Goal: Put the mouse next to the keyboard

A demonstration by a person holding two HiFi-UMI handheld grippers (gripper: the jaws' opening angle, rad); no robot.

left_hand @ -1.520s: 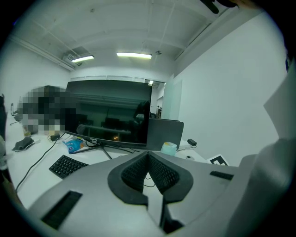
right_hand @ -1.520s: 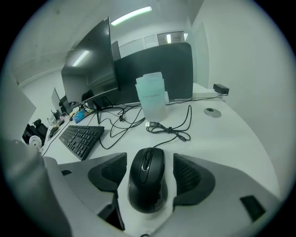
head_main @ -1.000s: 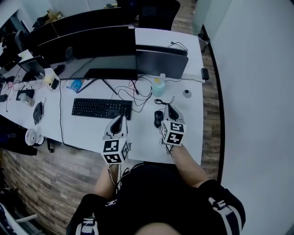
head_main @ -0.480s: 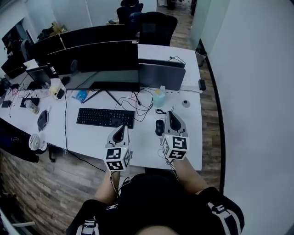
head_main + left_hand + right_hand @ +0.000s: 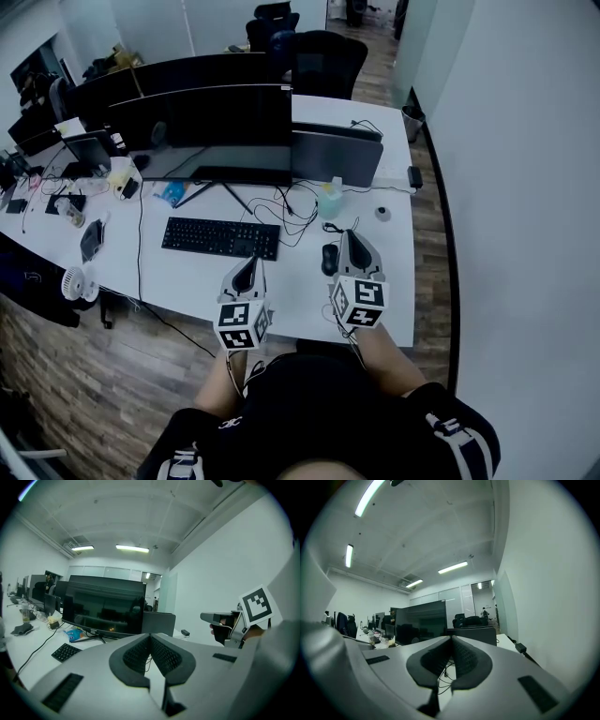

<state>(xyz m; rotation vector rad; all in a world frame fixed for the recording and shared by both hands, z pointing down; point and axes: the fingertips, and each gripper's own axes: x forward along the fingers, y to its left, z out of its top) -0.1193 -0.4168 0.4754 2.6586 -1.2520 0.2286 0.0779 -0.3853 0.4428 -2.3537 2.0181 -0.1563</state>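
White desk (image 5: 300, 292) carries keyboard (image 5: 221, 238) and mouse (image 5: 328, 259) above wood-plank floor (image 5: 75, 375).

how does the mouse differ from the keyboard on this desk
Size and shape: the mouse is small and rounded; the keyboard is long, flat and rectangular.
Place: the keyboard lies in front of the big monitor; the mouse lies off to its right, across a strip of bare desk, and sits beside the right hand-held gripper in the head view.
Shared: both are black, both lie on the white desk, and neither is held.
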